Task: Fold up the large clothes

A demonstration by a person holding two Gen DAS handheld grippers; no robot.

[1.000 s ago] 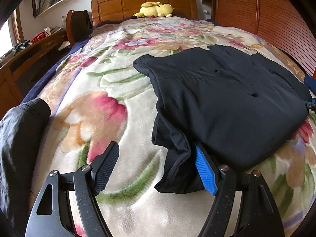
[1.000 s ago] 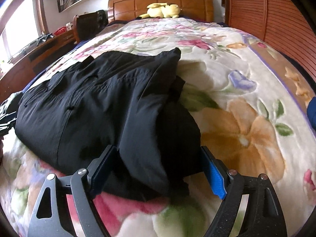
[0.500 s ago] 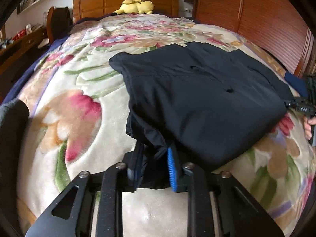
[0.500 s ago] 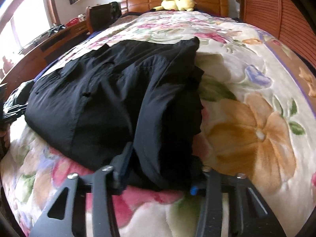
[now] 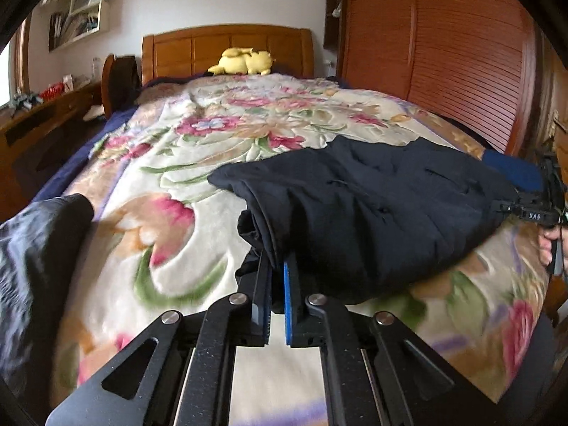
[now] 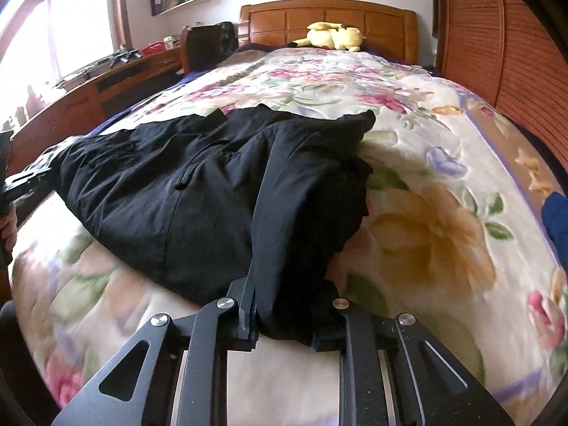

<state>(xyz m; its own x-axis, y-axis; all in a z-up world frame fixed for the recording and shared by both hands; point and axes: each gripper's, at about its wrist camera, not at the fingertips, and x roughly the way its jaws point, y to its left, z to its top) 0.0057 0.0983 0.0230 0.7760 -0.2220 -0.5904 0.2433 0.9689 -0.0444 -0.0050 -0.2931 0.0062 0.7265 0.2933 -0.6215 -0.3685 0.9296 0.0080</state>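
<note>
1. Left gripper (image 5: 277,284) has just been closing; its jaws now pinch the near corner of the black garment (image 5: 372,209), nearly pressed together.
2. Right gripper (image 6: 284,305) has also been closing and clamps a thicker bunch at the garment's other near corner (image 6: 291,248).
3. Both near corners are held, likely to carry that edge over in a fold.
4. Beyond the grippers, the garment lies across the floral blanket (image 5: 170,184).
5. Far behind the garment, a yellow plush toy (image 6: 335,37) rests at the headboard.

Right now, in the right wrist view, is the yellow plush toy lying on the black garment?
No. The yellow plush toy lies far up the bed against the wooden headboard, well apart from the black garment.
</note>
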